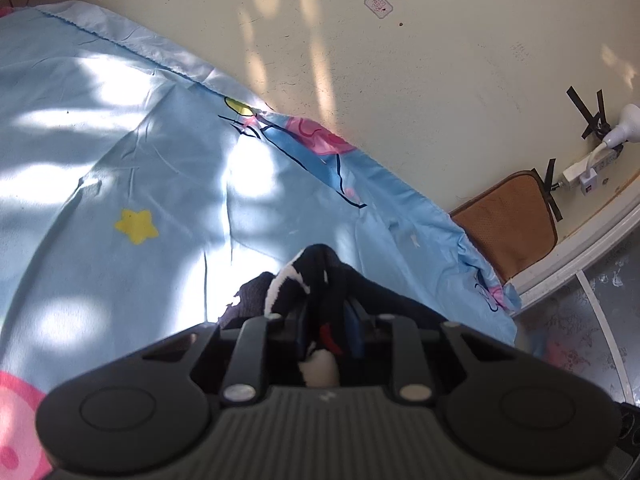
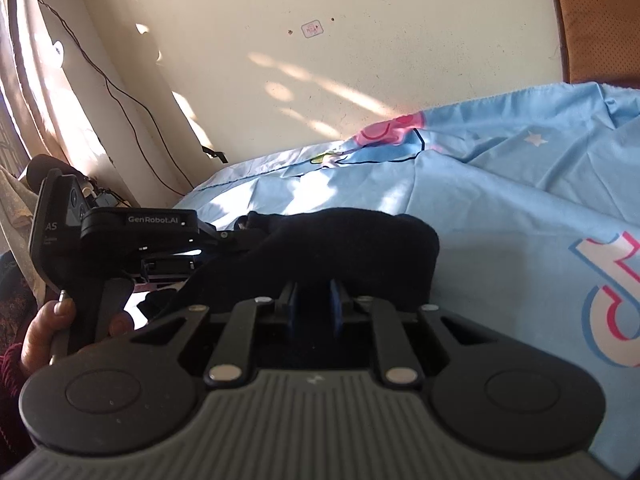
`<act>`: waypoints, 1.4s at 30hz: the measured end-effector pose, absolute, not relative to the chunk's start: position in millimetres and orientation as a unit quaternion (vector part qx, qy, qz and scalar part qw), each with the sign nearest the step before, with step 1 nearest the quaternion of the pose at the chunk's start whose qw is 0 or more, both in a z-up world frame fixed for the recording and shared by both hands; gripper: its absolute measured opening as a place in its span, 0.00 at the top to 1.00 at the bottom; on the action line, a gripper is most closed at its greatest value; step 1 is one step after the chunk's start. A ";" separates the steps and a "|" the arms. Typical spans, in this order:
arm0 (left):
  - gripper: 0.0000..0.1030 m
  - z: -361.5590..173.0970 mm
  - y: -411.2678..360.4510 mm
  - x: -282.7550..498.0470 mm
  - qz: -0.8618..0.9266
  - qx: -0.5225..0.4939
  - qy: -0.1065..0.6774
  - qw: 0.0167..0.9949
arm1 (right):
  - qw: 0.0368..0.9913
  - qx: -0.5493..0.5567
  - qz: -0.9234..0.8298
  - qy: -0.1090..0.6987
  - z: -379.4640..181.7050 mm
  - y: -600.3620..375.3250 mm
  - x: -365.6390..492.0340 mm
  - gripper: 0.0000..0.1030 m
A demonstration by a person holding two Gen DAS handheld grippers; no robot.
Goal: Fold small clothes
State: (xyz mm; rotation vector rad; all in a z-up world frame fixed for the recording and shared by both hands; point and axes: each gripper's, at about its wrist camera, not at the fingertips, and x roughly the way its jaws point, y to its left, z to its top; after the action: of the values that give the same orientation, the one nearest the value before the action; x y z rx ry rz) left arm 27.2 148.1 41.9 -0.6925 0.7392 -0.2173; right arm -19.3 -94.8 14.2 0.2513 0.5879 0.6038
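A small dark garment with white and red marks [image 1: 304, 280] is bunched between my left gripper's [image 1: 329, 320] blue pads, which are shut on it above the light blue cartoon sheet [image 1: 120, 168]. In the right wrist view the same black garment [image 2: 328, 248] stretches from the left gripper's body [image 2: 140, 240] to my right gripper [image 2: 314, 304], whose blue pads are closed on the cloth's near edge. Both grippers hold the garment just above the sheet [image 2: 500, 220].
A cream wall [image 1: 400, 60] runs behind the bed. A brown cushion [image 1: 508, 220] and a white plug with adapter [image 1: 592, 168] are at the right. Cables [image 2: 120, 100] and a curtain [image 2: 24, 60] are at the left. A hand [image 2: 44, 328] holds the left gripper.
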 end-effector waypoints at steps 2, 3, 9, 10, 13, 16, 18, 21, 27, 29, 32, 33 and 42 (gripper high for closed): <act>0.73 54.3 156.6 18.1 -0.120 -0.343 0.345 0.865 | 0.900 0.160 0.297 0.277 17.7 -111.0 -23.6 0.70; 0.61 61.4 162.1 10.7 -0.128 -0.345 0.334 0.868 | 0.900 0.175 0.296 0.269 19.2 -121.5 -28.7 0.45; 0.00 85.2 184.7 -26.0 -0.125 -0.317 0.300 0.891 | 0.884 0.265 0.267 0.278 2.4 -175.2 -31.8 0.09; 0.00 81.5 185.9 -25.8 -0.131 -0.325 0.311 0.883 | 0.875 0.284 0.265 0.289 -3.5 -179.3 -28.1 0.09; 0.00 64.2 179.5 -21.9 -0.155 -0.334 0.353 0.860 | 0.849 0.320 0.273 0.320 -20.0 -178.4 -17.5 0.09; 0.00 44.8 164.2 -19.6 -0.165 -0.325 0.388 0.847 | 0.841 0.310 0.289 0.336 -27.5 -161.7 -14.5 0.09; 0.00 33.7 152.9 -21.1 -0.166 -0.315 0.395 0.847 | 0.837 0.283 0.314 0.347 -27.4 -142.7 -13.7 0.10; 0.01 32.4 137.7 -25.8 -0.157 -0.277 0.390 0.864 | 0.847 0.226 0.327 0.354 -23.8 -108.8 -15.7 0.22; 0.06 55.2 123.5 -7.2 -0.180 -0.278 0.384 0.862 | 0.881 0.163 0.334 0.294 9.9 -91.5 -16.4 0.54; 0.08 73.1 119.1 11.1 -0.189 -0.280 0.365 0.868 | 0.895 0.152 0.330 0.258 24.4 -93.1 -8.8 0.55; 0.11 104.3 108.3 50.8 -0.197 -0.271 0.331 0.882 | 0.920 0.125 0.316 0.198 46.3 -100.7 13.5 0.55; 0.11 113.1 104.6 65.1 -0.198 -0.269 0.319 0.887 | 0.923 0.124 0.315 0.183 52.6 -105.2 26.8 0.55; 0.21 50.4 74.3 220.2 -0.124 -0.259 0.378 0.880 | 0.936 0.115 0.242 0.227 11.0 -121.9 192.4 0.54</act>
State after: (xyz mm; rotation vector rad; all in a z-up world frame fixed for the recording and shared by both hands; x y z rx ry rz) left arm 220.2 74.3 50.4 -0.5395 0.7875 -0.2583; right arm 192.4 -121.9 11.0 0.2345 0.4645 0.4937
